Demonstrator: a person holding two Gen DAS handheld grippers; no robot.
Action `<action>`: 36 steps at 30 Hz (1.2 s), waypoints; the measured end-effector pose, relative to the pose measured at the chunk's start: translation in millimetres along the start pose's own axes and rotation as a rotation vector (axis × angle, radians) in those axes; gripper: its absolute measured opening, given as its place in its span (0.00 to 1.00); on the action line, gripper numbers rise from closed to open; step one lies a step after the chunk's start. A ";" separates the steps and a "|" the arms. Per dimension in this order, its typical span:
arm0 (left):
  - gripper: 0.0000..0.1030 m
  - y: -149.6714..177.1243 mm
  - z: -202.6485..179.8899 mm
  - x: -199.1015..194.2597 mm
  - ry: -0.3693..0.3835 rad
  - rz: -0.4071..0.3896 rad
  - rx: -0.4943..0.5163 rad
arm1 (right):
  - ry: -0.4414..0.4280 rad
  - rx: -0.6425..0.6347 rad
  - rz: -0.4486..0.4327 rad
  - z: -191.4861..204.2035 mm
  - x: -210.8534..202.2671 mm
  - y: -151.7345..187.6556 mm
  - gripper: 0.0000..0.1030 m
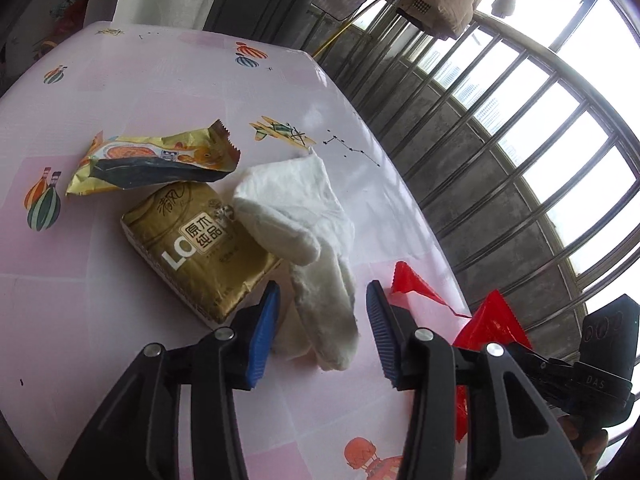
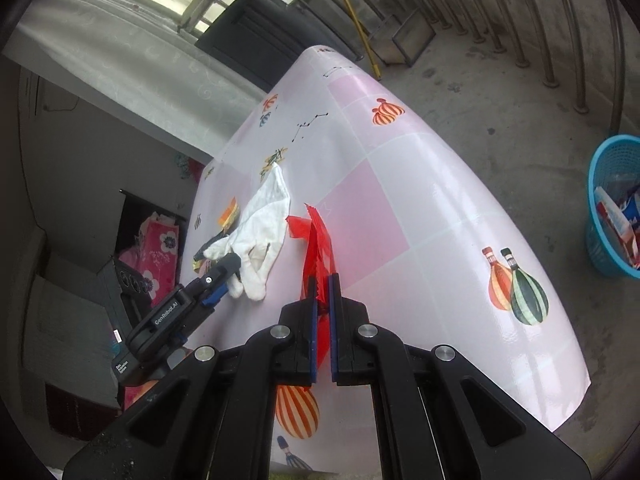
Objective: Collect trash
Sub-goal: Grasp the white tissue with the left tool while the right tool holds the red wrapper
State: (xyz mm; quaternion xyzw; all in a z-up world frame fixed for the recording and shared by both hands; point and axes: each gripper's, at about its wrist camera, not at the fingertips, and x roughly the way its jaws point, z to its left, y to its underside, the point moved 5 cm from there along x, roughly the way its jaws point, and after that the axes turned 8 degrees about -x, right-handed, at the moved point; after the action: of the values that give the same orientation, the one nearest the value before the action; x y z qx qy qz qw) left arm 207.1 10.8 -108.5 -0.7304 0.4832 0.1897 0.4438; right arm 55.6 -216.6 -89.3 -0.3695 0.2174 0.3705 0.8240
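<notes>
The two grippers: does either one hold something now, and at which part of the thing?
The right gripper pinches the red wrapper at its near end. The left gripper is open over the white glove, holding nothing.

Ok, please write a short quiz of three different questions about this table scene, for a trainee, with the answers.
1. True or false: the right tool is shut on the red wrapper.
2. Which item lies between the blue pads of the left tool? A) gold tissue pack B) white glove C) yellow snack wrapper
3. Fill in: the blue ____ stands on the floor beside the table.

Key
1. True.
2. B, the white glove; the pads stand apart from it. The gold tissue pack and yellow snack wrapper lie further left.
3. basket.
</notes>
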 end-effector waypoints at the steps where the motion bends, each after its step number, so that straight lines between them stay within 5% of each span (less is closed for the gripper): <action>1: 0.42 0.3 -0.5 4.9 -0.011 0.008 0.002 | 0.000 0.000 -0.003 -1.2 -1.6 -1.6 0.03; 10: 0.10 5.8 -4.3 1.2 0.022 0.003 0.000 | -0.002 0.018 -0.028 -4.2 -5.6 -4.1 0.03; 18: 0.07 1.3 -21.3 -38.9 0.082 -0.048 0.052 | -0.025 0.039 -0.068 -5.7 -19.4 -2.0 0.03; 36: 0.07 37.7 -53.6 -85.8 -0.008 -0.080 0.232 | -0.042 0.015 -0.066 8.6 -17.3 -5.5 0.03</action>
State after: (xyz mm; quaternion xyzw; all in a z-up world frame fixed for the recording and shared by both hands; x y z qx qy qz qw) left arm 126.5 7.1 -36.8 -0.6921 0.4706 0.1176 0.5345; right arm 49.7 -220.3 -70.4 -0.3623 0.1907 0.3490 0.8430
